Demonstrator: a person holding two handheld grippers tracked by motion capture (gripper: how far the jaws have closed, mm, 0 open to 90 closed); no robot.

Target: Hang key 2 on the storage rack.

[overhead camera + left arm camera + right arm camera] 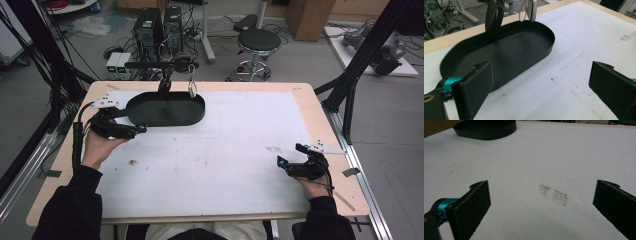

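- The black oval tray (167, 110) lies flat at the far left of the table (300, 95), on the white sheet (225, 145) that covers most of the wooden top.
- The left claw (142, 129) sits just beside the tray's near left rim; from the high view it seems to touch the rim, but I cannot tell for sure.
- In the left gripper view the left claw (540, 87) stands spread wide, with nothing between its two black jaws; the tray (506, 50) lies just ahead of the left jaw, and bare white sheet (564, 82) fills the gap.
- Two carabiner-like clips hang above the tray's far rim: a dark clip (164, 85) to the left and a pale clip (192, 87) to the right; their lower ends reach near the rim.
- In the left gripper view the dark clip (494, 17) hangs over the tray's far wall, and the pale clip (528, 10) is just beside it.
- The right claw (289, 155) rests low at the near right of the table, well apart from the tray.
- In the right gripper view the right claw (541, 205) is also spread wide and holds nothing; a grey smudge (554, 193) on the sheet lies between its jaws, and the tray (485, 128) shows far off at the upper left.
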